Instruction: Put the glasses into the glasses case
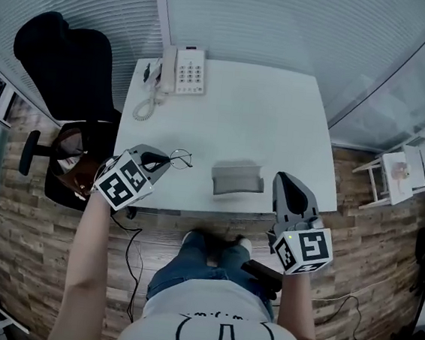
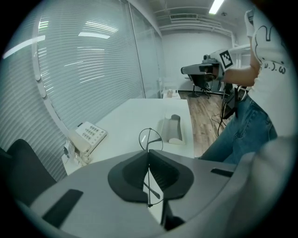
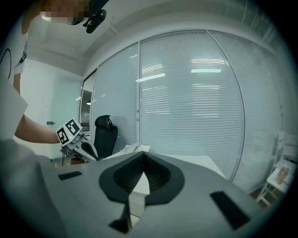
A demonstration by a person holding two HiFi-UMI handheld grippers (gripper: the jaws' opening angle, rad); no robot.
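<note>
The thin wire-framed glasses [image 1: 181, 158] hang above the white table's [image 1: 234, 107] front left part, and my left gripper [image 1: 167, 161] is shut on one of their temple arms. In the left gripper view the round lenses [image 2: 150, 138] stick out just past the closed left gripper [image 2: 149, 153]. The grey glasses case [image 1: 237, 179] lies open near the table's front edge, to the right of the glasses; it also shows as the case [image 2: 172, 128] ahead of the lenses. My right gripper [image 1: 283, 180] hovers right of the case, shut with nothing in it, its right gripper tips [image 3: 143, 155] meeting.
A white desk phone [image 1: 184, 70] with a coiled cord sits at the table's far left corner. A black office chair [image 1: 69, 60] stands left of the table. A small white side table [image 1: 401, 174] is at the right. Glass walls with blinds surround the desk.
</note>
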